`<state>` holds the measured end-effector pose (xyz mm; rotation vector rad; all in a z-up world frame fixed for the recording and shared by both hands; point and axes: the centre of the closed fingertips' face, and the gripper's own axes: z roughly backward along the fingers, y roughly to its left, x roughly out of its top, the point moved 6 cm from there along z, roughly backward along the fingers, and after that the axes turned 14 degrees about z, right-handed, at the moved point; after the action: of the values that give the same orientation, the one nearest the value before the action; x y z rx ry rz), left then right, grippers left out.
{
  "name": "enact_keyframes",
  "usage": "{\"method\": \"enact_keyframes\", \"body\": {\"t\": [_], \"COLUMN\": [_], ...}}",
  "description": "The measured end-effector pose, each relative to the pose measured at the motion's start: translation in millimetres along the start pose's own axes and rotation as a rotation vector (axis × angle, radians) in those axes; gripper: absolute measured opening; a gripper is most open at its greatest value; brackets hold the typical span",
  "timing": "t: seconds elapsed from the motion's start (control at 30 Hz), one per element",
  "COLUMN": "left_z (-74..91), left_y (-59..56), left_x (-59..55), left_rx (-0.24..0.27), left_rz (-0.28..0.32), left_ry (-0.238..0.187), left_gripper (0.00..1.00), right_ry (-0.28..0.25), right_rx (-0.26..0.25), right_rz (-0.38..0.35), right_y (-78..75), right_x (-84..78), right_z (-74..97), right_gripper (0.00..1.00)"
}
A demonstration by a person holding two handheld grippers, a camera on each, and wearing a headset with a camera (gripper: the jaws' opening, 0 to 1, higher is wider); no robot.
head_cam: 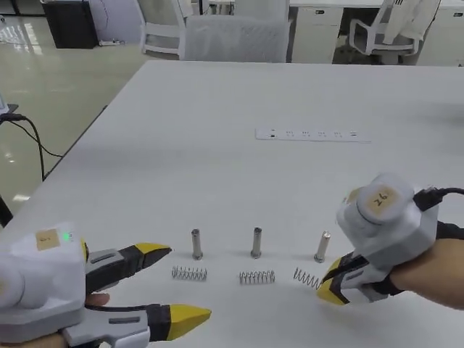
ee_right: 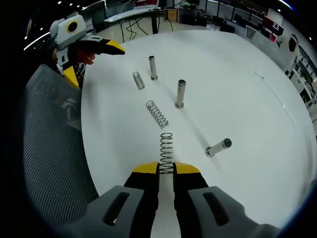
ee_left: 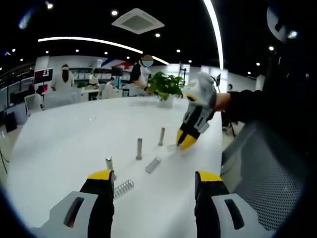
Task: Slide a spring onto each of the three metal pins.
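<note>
Nearest: left tool (head_cam: 181, 283), yellow-tipped jaws spread wide, empty. Right tool (head_cam: 328, 286) pinched on near end of right spring (head_cam: 307, 278), thin wire coil lying flat, long axis straight out along jaws. Middle spring (head_cam: 257, 277) and left spring (head_cam: 189, 273) flat, lengthwise along the pin row. Just behind, upright and bare: left pin (head_cam: 196, 243), middle pin (head_cam: 257, 242), right pin (head_cam: 322, 246), smooth polished metal cylinders on matte white worktop (head_cam: 217, 145).

Counted, on one white rectangular table (head_cam: 217, 109): three upright silver metal pins (head_cam: 257, 242) | three coiled steel-wire springs (head_cam: 257, 277) | one flat white power strip (head_cam: 312, 135).
</note>
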<state>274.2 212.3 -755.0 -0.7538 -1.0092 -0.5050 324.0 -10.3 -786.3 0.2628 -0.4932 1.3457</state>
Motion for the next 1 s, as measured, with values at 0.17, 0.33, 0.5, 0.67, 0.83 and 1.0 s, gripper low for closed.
{"method": "enact_keyframes", "body": {"t": [0.17, 0.33, 0.5, 0.67, 0.83, 1.0], "left_z": [-5.8, -12.7, -23.4, -32.3, -41.4, -47.4], "left_y": [-1.9, -5.3, -4.2, -9.7, -12.7, -13.3], "left_x": [4.9, 9.4, 8.5, 9.5, 7.2, 7.2], "left_rx": [-0.042, -0.081, -0.100, -0.137, -0.162, -0.179], "left_rz": [-0.003, -0.013, -0.008, -0.029, -0.055, -0.074], "left_ry": [0.025, 0.039, 0.064, 0.088, 0.133, 0.160], "left_gripper": [0.57, 0.53, 0.49, 0.44, 0.43, 0.41], "right_ry": [-0.003, 0.002, 0.009, 0.014, 0.022, 0.026], "right_rx": [0.020, 0.035, 0.049, 0.065, 0.079, 0.091], "right_rz": [0.042, 0.087, 0.141, 0.176, 0.202, 0.228], "right_y": [4.3, 6.0, 7.4, 10.1, 11.8, 13.0], "right_x": [12.7, 24.6, 36.9, 44.6, 46.8, 52.1], "right_z": [0.2, 2.3, 3.4, 2.9, 1.9, 3.7], "right_gripper": [0.07, 0.07, 0.07, 0.07, 0.07, 0.07]}}
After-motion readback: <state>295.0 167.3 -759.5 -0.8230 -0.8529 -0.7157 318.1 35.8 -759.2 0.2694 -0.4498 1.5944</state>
